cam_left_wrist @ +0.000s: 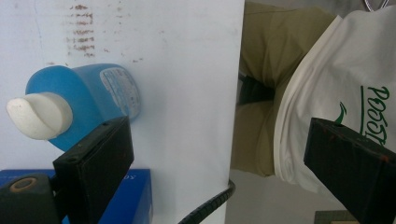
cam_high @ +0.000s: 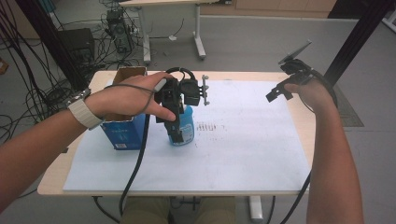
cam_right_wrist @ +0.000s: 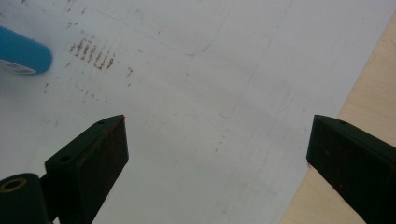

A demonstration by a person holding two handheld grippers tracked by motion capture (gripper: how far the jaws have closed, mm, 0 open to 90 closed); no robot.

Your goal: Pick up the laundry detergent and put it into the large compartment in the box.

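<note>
Bottle standing beside the blue box with my left tongs wide just above it, right tongs wide too (idle), so next: lower and squeeze.

We see a translucent blue plastic bottle, smooth and glossy, with a matt white plastic cap and a printed paper label. Beside it stands a blue cardboard box. The white paper sheet looks matt and stained, over a pale wooden tabletop. Our gripper pads are matt black, scuffed.
</note>
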